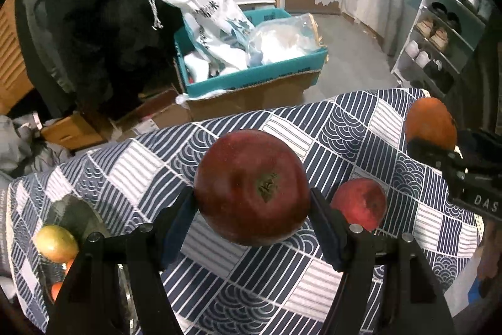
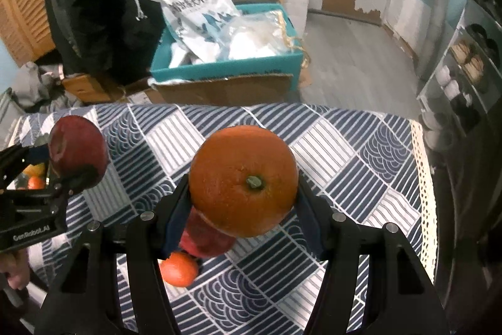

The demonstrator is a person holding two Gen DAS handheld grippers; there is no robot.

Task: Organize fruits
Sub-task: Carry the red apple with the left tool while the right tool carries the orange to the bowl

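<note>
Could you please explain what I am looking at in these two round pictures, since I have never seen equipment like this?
A person holds a two-finger gripper in each hand; a fisheye camera on each looks along its fingers, hence the round pictures. The left-hand camera shows the left gripper clamped on a dark red apple. The right-hand camera shows the right gripper clamped on an orange. Each camera also catches the other gripper at its edge. Below them is a patterned blue-and-white tablecloth, where a second red apple and a small orange fruit lie. At the left edge sits a greenish-yellow fruit.
</note>
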